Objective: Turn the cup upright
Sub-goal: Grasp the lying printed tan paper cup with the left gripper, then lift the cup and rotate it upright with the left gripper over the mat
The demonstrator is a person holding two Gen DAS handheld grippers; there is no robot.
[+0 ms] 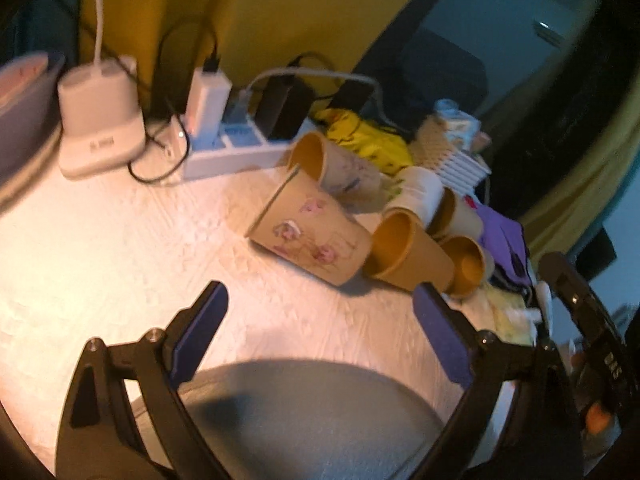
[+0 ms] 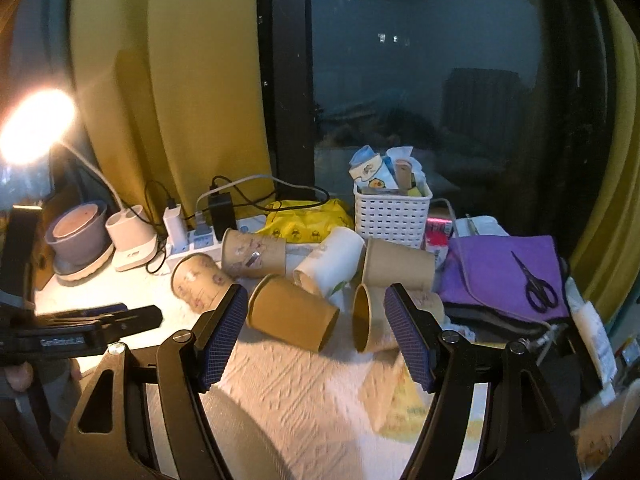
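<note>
White power strip (image 2: 192, 242) with chargers, lit desk lamp (image 2: 36, 126), white basket (image 2: 392, 216), scissors (image 2: 538, 286) on purple cloth (image 2: 488, 268)

A desk lamp (image 2: 34, 126) burns at the far left of the right wrist view, its head blown out to white glare, throwing warm orange light across the table (image 2: 304, 380) while the window (image 2: 440, 92) right of the lamp stays dark and dim. In the left wrist view the whole picture is soft with blur, and a broad grey shadow (image 1: 304, 412) lies on the table near the bottom edge. Both views bend hard and darken at the corners.
</note>
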